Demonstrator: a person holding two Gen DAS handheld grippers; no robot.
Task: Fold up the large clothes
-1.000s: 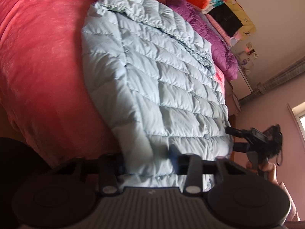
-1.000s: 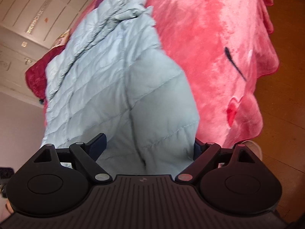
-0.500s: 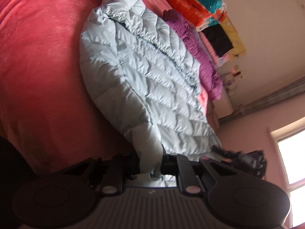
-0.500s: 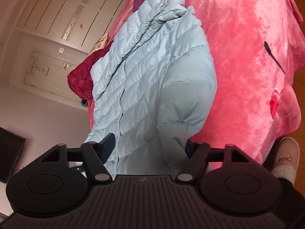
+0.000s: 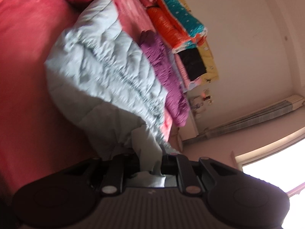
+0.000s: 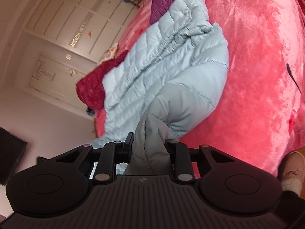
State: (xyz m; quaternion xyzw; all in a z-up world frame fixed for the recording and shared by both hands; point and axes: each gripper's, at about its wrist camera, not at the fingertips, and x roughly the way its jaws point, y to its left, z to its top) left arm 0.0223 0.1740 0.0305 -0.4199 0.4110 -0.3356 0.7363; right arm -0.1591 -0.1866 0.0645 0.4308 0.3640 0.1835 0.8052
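1. We see the left gripper (image 5: 149,164) clamped on the pale blue puffer jacket (image 5: 106,72) hem.
2. Right gripper (image 6: 149,148): jaws closing, pads pinching bunched jacket fabric.
3. The jacket otherwise lies on the pink blanket (image 6: 257,61), a purple garment (image 5: 164,66) just beside it.

On my left feed, the left tongs (image 5: 150,164) show as matte black hardware: a ribbed grey-black housing across the bottom with a tiny pale logo at its centre, flanked by two big rounded lobes, each stamped with a shallow circle. Two flat linkage bars run forward, each pinned by a pale silver rivet, with smaller rivets further out on the angled struts. The picture is smeared, so finer marks escape me. Over to the right tongs (image 6: 148,143): same build, sharper here, black ribbed plate, twin discs, silver pins. At the right edge I see a pale pink shoe (image 6: 291,171) with lettering, a white sock and a dark trouser hem.
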